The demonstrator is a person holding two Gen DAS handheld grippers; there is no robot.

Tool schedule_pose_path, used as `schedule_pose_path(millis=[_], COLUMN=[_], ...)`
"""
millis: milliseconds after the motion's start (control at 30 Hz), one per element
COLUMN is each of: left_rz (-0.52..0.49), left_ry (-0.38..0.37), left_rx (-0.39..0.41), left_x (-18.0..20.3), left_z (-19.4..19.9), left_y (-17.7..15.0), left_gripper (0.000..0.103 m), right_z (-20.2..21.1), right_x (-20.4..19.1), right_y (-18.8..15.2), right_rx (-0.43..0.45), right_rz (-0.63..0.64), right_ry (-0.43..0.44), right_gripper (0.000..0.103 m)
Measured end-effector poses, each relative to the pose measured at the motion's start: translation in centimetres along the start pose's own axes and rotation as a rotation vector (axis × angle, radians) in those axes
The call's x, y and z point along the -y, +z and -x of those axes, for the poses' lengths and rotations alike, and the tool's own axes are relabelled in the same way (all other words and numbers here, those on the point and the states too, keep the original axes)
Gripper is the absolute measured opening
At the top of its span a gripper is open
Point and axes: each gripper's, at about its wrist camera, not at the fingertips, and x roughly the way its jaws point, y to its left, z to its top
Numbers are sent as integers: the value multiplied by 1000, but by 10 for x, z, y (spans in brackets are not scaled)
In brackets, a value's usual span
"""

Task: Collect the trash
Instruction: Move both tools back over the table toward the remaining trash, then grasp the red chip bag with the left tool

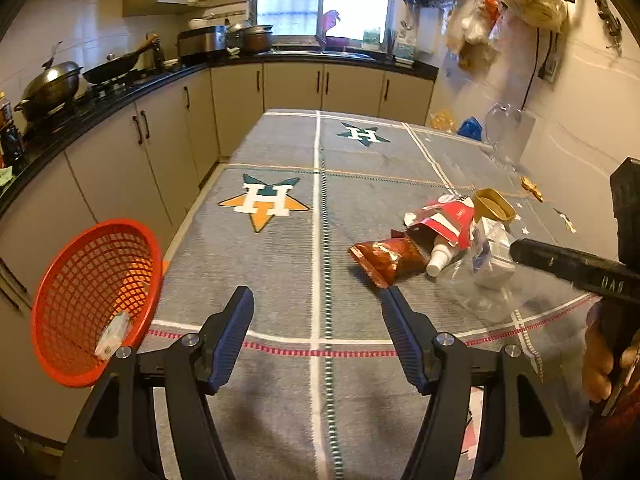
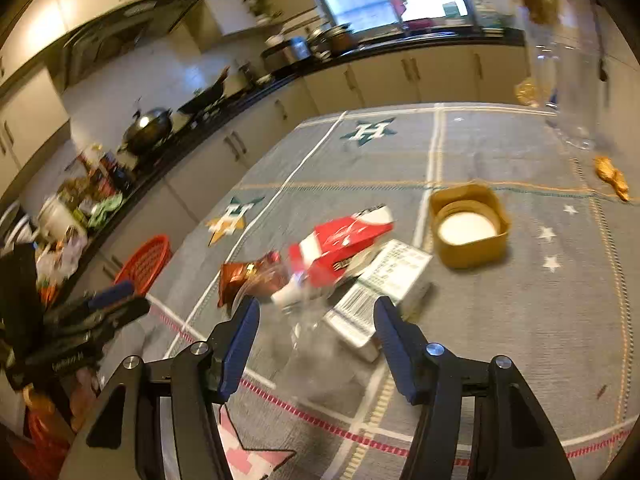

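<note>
Both my hand-held grippers, left [image 1: 317, 328] and right [image 2: 314, 340], stand apart and empty. One small white packet [image 1: 113, 336] lies in the red mesh plastic basket [image 1: 80, 280]; the brown crinkled snack bag [image 1: 386, 258], red carton [image 1: 444, 216], white box [image 2: 380, 288] and tan cup [image 2: 468, 226] wait on the bench [image 1: 280, 280].

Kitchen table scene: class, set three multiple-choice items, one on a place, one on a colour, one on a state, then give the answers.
1. Where is the basket?
A. at the table's left edge
B. on the stove
C. among the trash

2. What colour is the basket?
A. blue
B. red-orange
C. white

3. How is the left claw?
A. shut on the chip bag
B. open and empty
C. shut on the box

Answers: 1 A, it hangs beside the tablecloth edge; 2 B, its mesh is red-orange; 3 B, only cloth shows between its fingers, and the chip bag lies ahead.
</note>
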Motion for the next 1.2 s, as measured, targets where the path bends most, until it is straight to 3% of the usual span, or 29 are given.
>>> schedule_pose_path(millis=[167,233,367,633,833,967,1200], left_rz=[-10,-19,-37,-165,-151,-180,-334], left_ry=[-27,-40,-62,-76,-167,-225,-206], left_rx=[-34,-46,-57,-26,-106,-163,-161], left_x=[2,4,10,39,40,44,79], left_z=[-12,-17,-25,-42,-85,-95,-83], left_y=[8,12,18,36,48,39,16], left_gripper=[67,68,71,82,82,82,81], right_z=[-11,-16,-14,17,32,35,36], right_x=[-23,-29,-26,15,28,34,28], right_y=[-9,-15,-16,-3,-1,-1,1], right_rx=[-28,-44,-35,90,152,164,161], right_rz=[123,159,146,-76,-149,-184,-169], right_ry=[-27,-48,-36,79,93,93,93], right_gripper=[62,27,26,26,26,26,26])
